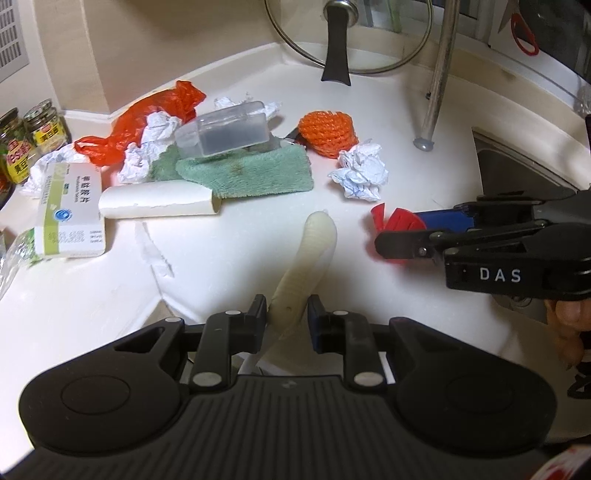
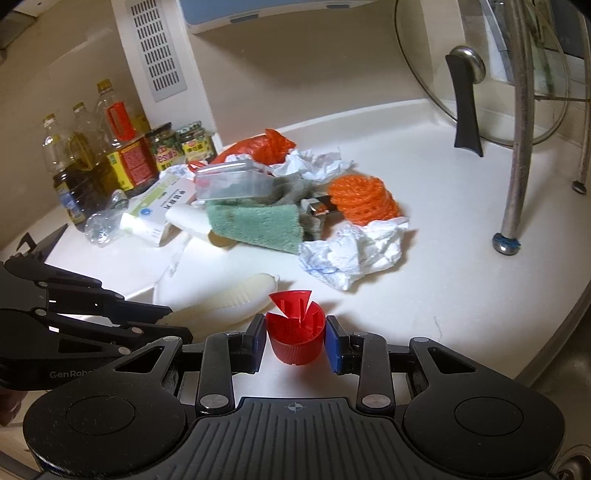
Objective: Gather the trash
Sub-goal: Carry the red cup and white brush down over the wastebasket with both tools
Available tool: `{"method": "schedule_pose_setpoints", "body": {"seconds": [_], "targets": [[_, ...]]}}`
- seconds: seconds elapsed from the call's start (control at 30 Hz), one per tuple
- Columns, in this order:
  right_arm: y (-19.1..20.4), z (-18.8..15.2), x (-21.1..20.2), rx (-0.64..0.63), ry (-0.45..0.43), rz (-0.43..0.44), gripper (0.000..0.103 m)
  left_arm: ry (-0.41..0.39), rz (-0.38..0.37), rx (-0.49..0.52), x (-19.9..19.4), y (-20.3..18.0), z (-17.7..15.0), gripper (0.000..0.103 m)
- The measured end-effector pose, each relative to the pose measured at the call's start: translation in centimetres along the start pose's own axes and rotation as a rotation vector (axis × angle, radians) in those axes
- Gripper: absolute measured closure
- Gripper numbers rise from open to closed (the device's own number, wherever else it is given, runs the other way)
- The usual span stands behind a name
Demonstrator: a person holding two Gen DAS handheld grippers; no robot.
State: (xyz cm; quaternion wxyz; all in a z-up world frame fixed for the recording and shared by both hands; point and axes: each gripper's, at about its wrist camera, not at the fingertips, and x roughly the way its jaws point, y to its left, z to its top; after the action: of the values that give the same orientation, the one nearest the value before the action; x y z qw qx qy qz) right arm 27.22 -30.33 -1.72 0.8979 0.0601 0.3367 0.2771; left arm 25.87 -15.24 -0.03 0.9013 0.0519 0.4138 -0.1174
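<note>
Both jaws grip: left on white tube (image 1: 314, 251), right on red cap (image 2: 295, 332).

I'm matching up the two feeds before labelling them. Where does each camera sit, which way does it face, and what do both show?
Left wrist: on the left gripper, facing down across the counter at the pile; its pads pinch a ribbed white piece; the right gripper enters from the right.
Right wrist: on the right gripper, facing the pile and bottles; its pads clamp a red cap; the left gripper shows at left.
Shared: green cloth, orange mesh, crumpled paper, pot lid.
</note>
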Motion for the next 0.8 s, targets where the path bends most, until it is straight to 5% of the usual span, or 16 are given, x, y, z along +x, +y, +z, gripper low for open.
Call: {"method": "schedule_pose_setpoints", "body": {"seconds": [0.37,0.8], "targets": [[4.8,-1.0,-0.6,-0.026,0.001,0.011,0.069,-0.039,-0.041,-0.123,-3.7,3.1,-3.6,0.083],[14.5,-4.2,0.6,-0.195,0.070,0.120,0.069,-0.009,0.044,-0.293,-9.8,8.4,-12.7,0.083]]}}
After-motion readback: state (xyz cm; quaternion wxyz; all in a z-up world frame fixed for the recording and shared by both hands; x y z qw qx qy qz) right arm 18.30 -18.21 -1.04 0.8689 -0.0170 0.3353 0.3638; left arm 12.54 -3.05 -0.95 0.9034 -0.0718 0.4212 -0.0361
